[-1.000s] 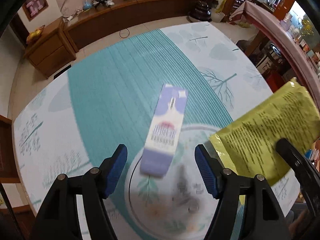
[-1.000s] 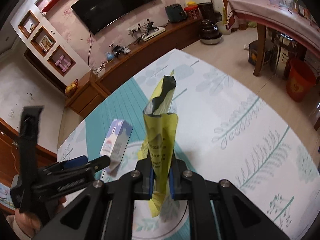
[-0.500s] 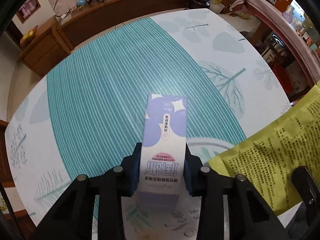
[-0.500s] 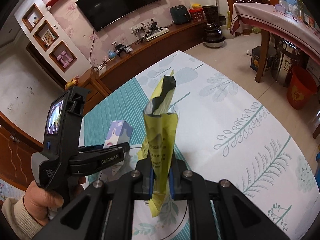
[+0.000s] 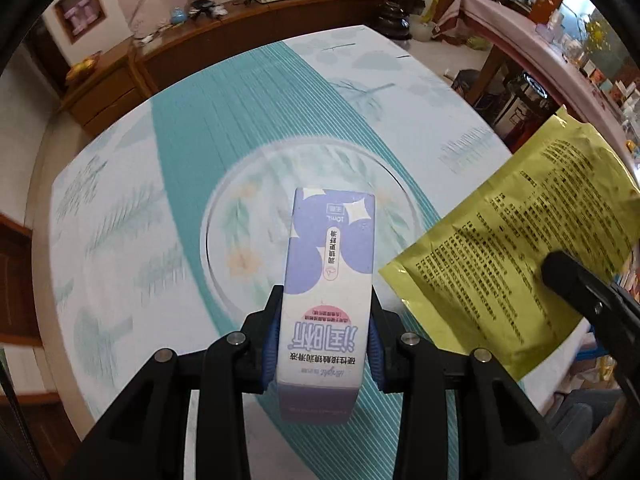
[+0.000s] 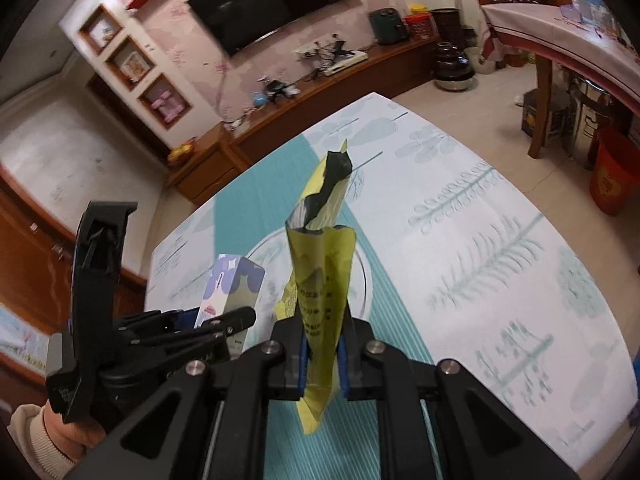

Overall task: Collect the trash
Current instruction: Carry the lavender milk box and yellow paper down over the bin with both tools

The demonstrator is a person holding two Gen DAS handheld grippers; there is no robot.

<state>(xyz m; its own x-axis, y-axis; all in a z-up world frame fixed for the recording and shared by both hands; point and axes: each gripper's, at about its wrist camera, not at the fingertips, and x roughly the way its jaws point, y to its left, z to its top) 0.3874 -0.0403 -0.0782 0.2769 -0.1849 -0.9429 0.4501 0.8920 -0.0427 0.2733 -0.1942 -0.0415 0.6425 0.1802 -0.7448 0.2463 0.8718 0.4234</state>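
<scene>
Above the leafy tablecloth [image 5: 120, 240], left gripper [image 5: 323, 344] pinches the light, stiff purple-and-white cardboard box [image 5: 326, 280] low on its sides; right gripper [image 6: 323, 364] squeezes the thin, floppy yellow foil pouch [image 6: 320, 280] near its bottom.

Worktop [image 5: 224, 128] wore a teal-striped leaf-print cloth, round glass disc [image 5: 240, 216] near its centre. Far side: wooden TV cabinet [image 6: 280, 120] cluttered with cables, black TV [image 6: 272, 0] on pink wall. Red bucket [image 6: 612, 176] on floor, far right.
</scene>
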